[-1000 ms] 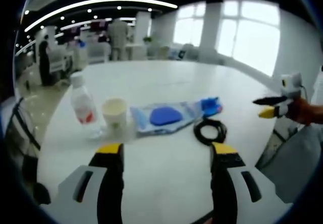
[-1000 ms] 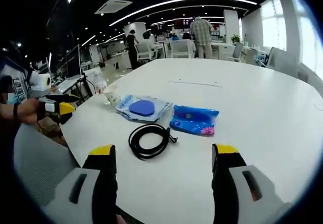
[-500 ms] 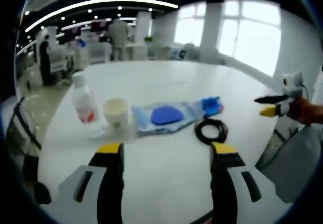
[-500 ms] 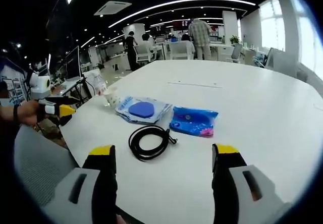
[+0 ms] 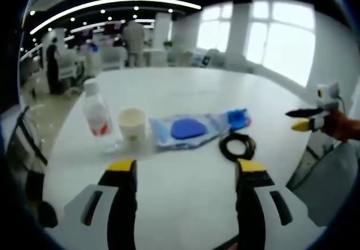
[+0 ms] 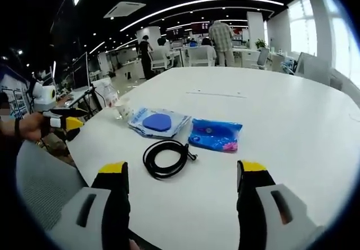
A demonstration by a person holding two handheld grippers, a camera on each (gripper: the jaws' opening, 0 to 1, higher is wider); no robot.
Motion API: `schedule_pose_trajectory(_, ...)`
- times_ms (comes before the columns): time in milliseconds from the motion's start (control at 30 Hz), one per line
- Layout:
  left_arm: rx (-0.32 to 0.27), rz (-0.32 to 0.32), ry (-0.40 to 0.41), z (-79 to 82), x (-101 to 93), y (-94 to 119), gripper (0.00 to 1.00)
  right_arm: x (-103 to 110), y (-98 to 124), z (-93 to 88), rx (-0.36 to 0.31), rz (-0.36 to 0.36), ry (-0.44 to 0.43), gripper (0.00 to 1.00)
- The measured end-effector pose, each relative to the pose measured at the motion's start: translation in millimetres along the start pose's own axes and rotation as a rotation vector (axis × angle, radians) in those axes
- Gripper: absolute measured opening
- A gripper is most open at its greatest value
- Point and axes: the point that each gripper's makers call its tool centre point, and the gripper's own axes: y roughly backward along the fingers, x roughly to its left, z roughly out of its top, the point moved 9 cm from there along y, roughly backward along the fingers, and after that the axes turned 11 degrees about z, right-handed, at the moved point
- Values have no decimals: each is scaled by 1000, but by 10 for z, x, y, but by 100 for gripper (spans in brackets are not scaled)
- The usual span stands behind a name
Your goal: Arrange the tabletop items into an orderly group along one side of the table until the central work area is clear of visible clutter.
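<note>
The white desk [image 6: 281,109] carries a row of things near its edge. The clear pouch [image 6: 159,121] with a blue pad lies beside the blue packet [image 6: 215,134]; the black cable [image 6: 165,157] is coiled just in front of them. The bottle [image 5: 97,115] and paper cup [image 5: 132,125] stand together beside the pouch. The left gripper [image 5: 186,174] and right gripper [image 6: 186,174] hover over the desk edge, fingers spread wide, holding nothing.

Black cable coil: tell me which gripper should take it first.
Right, probably. In the right gripper view the black cable coil lies just ahead of the open right gripper; the left gripper faces the paper cup side.
</note>
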Motion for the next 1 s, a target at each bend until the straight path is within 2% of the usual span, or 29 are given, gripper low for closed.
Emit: schedule_pose_trajectory(1000,8,26,-10,-23,25,10,70,17,-7,-26,19,3,1,79)
